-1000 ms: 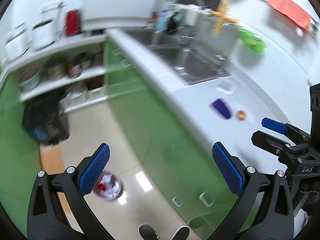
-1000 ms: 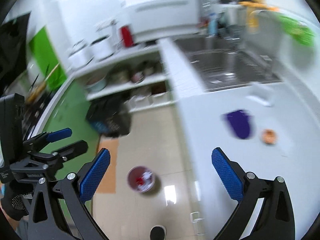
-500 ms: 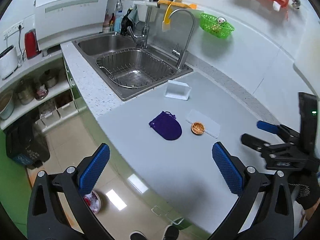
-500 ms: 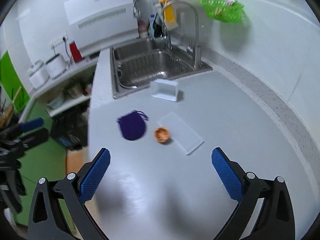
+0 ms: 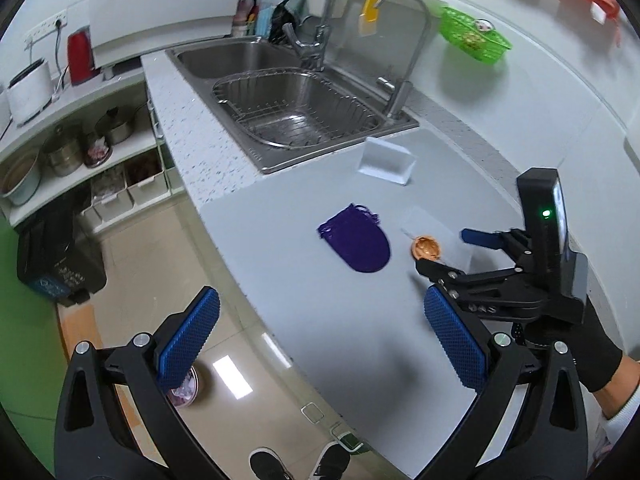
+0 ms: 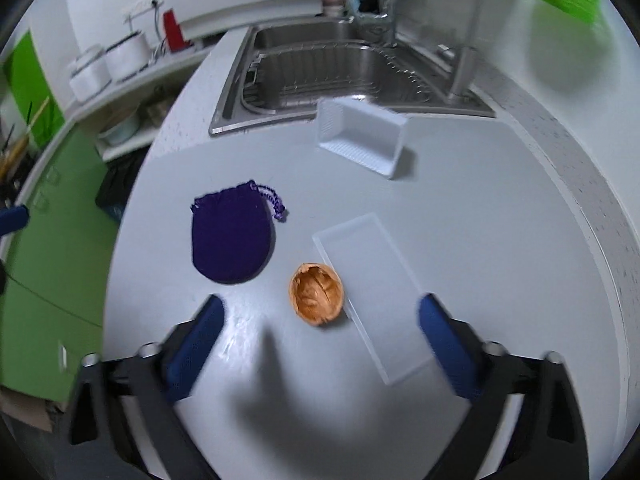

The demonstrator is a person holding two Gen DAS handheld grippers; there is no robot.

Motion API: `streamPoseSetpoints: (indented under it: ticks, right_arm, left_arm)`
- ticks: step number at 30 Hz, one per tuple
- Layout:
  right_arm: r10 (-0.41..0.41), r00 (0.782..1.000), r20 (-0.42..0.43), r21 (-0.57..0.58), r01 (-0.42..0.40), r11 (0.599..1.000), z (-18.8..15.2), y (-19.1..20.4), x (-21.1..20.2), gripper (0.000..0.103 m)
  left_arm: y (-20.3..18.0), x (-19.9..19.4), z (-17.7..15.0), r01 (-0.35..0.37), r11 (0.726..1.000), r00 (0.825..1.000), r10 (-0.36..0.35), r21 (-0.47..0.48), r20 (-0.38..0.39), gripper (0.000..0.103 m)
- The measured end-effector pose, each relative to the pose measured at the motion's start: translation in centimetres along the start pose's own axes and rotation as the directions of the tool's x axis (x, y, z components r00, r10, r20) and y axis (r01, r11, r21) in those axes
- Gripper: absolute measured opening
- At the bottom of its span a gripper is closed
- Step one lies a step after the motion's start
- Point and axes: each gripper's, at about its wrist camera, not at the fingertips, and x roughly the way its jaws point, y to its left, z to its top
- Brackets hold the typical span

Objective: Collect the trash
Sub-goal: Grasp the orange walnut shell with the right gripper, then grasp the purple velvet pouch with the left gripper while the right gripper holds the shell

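An orange-brown half walnut shell [image 6: 317, 298] lies on the grey counter [image 6: 500, 220], hollow side up, touching a flat clear lid [image 6: 370, 294]. A purple drawstring pouch [image 6: 230, 238] lies to its left. My right gripper [image 6: 320, 350] is open and empty, low over the counter, just in front of the shell. In the left wrist view the shell [image 5: 426, 247] and pouch [image 5: 357, 242] show, with the right gripper [image 5: 448, 252] beside the shell. My left gripper [image 5: 320, 344] is open and empty, over the counter's front edge.
A white plastic tray [image 6: 362, 138] stands tipped near the steel sink [image 5: 296, 112]. A small bin with trash [image 5: 185, 390] sits on the floor below, behind the left fingertip. A black bin [image 5: 56, 248] stands by shelves of pots. A green basket [image 5: 474, 38] hangs on the wall.
Both grippers have swung from the floor and cabinets to the counter. The right gripper has moved down close to the walnut shell. Both stay open.
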Motion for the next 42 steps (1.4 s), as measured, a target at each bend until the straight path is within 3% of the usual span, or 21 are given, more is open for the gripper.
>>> streamPoseSetpoints:
  ticks: [2,4,8,10,19,27,37,42]
  right_arm:
    - [-0.025,1.0,0.002,-0.022,0.025,0.999,0.0,0.4,0.5,0.058]
    - [-0.029,1.0,0.006,-0.032,0.029,0.999,0.3,0.5,0.8,0.057]
    - [-0.068,0.998,0.011,-0.08,0.068,0.994,0.6,1.0,0.9,0.035]
    - [-0.073,0.997,0.01,-0.098,0.073,0.992,0.5,1.4,0.9,0.031]
    - [-0.029,1.0,0.012,-0.023,0.029,0.999,0.4,0.6,-0.1,0.03]
    - [-0.017,0.999,0.044,0.044,0.015,0.999,-0.4,-0.2,-4.1,0.031]
    - [-0.006,0.998,0.066,0.121,-0.002,0.993,-2.8,-2.7,-7.8,0.031]
    - [-0.009,0.997,0.077,0.156,-0.003,0.988,-4.0,-4.1,-8.8,0.031]
  left_arm:
    - [0.5,0.2,-0.1,-0.001,1.0,1.0,0.001,-0.016,-0.004,0.1]
    - [0.9,0.3,-0.2,-0.003,1.0,1.0,0.003,-0.026,-0.007,0.1]
    - [1.4,0.6,-0.3,-0.001,0.999,1.0,0.001,-0.036,-0.014,0.1]
    - [1.3,0.7,-0.2,0.005,0.999,1.0,-0.005,-0.035,-0.013,0.1]
    - [0.6,0.8,0.4,0.031,0.999,1.0,-0.031,-0.018,-0.006,0.1]
    - [-1.1,2.6,1.7,0.055,0.998,0.998,-0.054,0.029,-0.019,0.1]
    - [-4.7,9.4,4.1,0.06,0.991,0.994,-0.048,0.119,-0.099,0.1]
    - [-5.7,13.1,4.1,0.023,0.986,0.991,-0.002,0.162,-0.133,0.1]
